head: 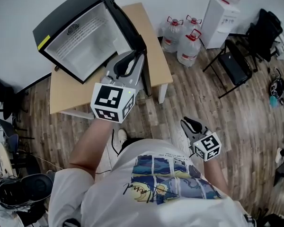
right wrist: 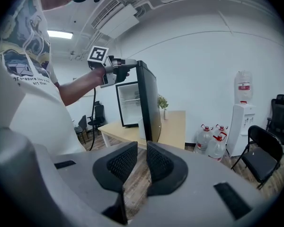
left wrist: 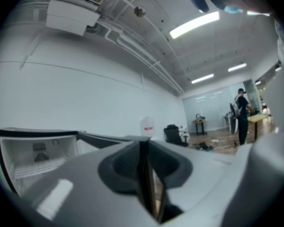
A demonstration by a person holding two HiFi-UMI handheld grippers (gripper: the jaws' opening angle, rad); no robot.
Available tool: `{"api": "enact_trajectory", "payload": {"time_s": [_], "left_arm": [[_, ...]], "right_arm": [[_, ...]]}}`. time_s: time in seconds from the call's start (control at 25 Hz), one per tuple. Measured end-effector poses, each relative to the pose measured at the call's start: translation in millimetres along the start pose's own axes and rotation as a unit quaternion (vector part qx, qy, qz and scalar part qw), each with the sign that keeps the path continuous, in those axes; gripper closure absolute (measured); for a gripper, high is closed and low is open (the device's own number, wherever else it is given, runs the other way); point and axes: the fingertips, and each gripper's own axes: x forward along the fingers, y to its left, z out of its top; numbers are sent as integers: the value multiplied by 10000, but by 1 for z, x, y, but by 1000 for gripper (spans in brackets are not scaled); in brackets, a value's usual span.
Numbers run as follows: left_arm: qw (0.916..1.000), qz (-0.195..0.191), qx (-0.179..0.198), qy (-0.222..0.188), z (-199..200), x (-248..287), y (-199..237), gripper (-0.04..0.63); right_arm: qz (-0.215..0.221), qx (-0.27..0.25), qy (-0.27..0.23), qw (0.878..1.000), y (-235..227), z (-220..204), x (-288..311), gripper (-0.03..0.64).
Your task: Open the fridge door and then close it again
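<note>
A black mini fridge (head: 83, 44) stands on a wooden table (head: 158, 60) with its white inside showing. Its door (head: 128, 25) is swung open. My left gripper (head: 136, 56) is shut on the door's top outer edge; in the left gripper view a thin dark door edge (left wrist: 144, 174) sits clamped between the jaws (left wrist: 144, 148). The right gripper view shows the door (right wrist: 149, 103) edge-on with the left gripper (right wrist: 128, 66) on its top. My right gripper (head: 189, 123) hangs low at the right, away from the fridge, jaws (right wrist: 142, 148) slightly apart with nothing between them.
Several water bottles (head: 187, 44) and a white water dispenser (head: 220, 18) stand beyond the table's right end. A black chair (head: 234, 65) is further right. Bags and chairs lie at the left (head: 19, 190). A person (left wrist: 240, 115) stands far off in the room.
</note>
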Motion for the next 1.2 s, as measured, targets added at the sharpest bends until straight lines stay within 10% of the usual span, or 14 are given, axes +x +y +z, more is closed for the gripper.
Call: {"api": "enact_trajectory", "payload": {"time_s": [1.2], "left_arm": [[9997, 61, -224, -21, 13, 85, -36, 535]], "right_arm": [[-568, 281, -85, 9980, -20, -15, -34, 564]]}}
